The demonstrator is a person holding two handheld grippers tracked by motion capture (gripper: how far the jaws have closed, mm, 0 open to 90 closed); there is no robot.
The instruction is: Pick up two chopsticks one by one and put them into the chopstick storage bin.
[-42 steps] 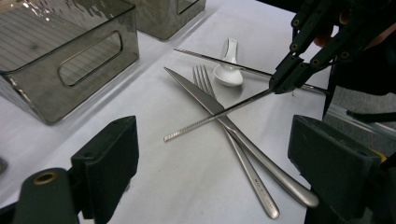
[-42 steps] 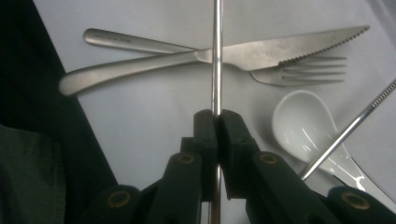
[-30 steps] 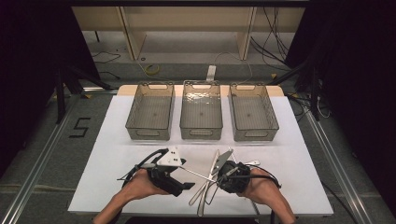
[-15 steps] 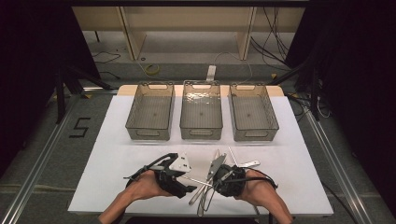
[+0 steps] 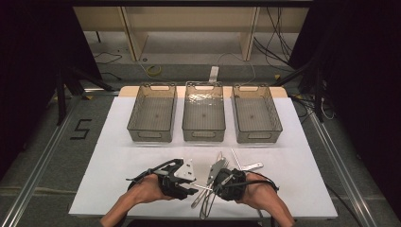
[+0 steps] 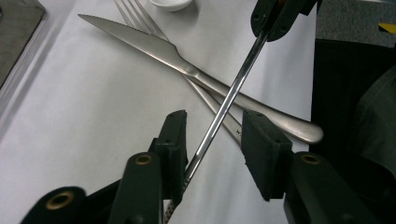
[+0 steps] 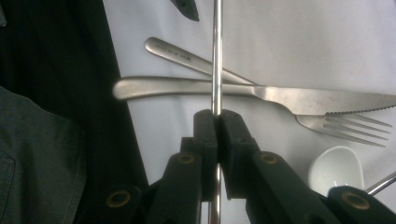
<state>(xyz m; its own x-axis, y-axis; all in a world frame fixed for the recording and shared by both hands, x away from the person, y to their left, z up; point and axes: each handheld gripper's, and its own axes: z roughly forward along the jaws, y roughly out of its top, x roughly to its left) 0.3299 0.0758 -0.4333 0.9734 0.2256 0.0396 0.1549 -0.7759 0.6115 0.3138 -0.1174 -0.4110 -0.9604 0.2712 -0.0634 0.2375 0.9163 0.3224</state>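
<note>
High view: I've got both grippers at the near edge of the white table (image 5: pixel 118 156), close together. Left gripper (image 5: pixel 193 185) sits near-centre, right gripper (image 5: pixel 218 183) just to its right, w/ a thin metal rod (image 5: pixel 204 187) bridging the two. A small heap of cutlery lies under and just far of them. Three clear bins (image 5: pixel 203 118) stand in a row at the far side, well apart from the hands. Detail in the heap is too small here to sort piece by piece.

Left gripper view: my left gripper (image 6: pixel 212 135) has its jaws wide apart; the rod (image 6: pixel 223 107) runs up between them, lying against the left-hand pad, the other pad clear of it. At the top the right gripper (image 6: pixel 273 21) has the rod's far end clamped. Below the rod a knife (image 6: pixel 187 70) lies across a fork (image 6: pixel 140 18) on the table, and a white spoon bowl (image 6: pixel 168 3) peeks in at the top edge.

Right gripper view: right gripper (image 7: pixel 216 122) is closed tight on the rod (image 7: pixel 216 56), pads pressed together w/ the rod rising straight up from between them. Beyond it the knife (image 7: pixel 261 93) lies crosswise, the fork (image 7: pixel 345 125) under it, tines pointing right. White spoon (image 7: pixel 336 170) sits just right of the jaws. The dark tip at the top is prob. the left gripper's jaw.
</note>
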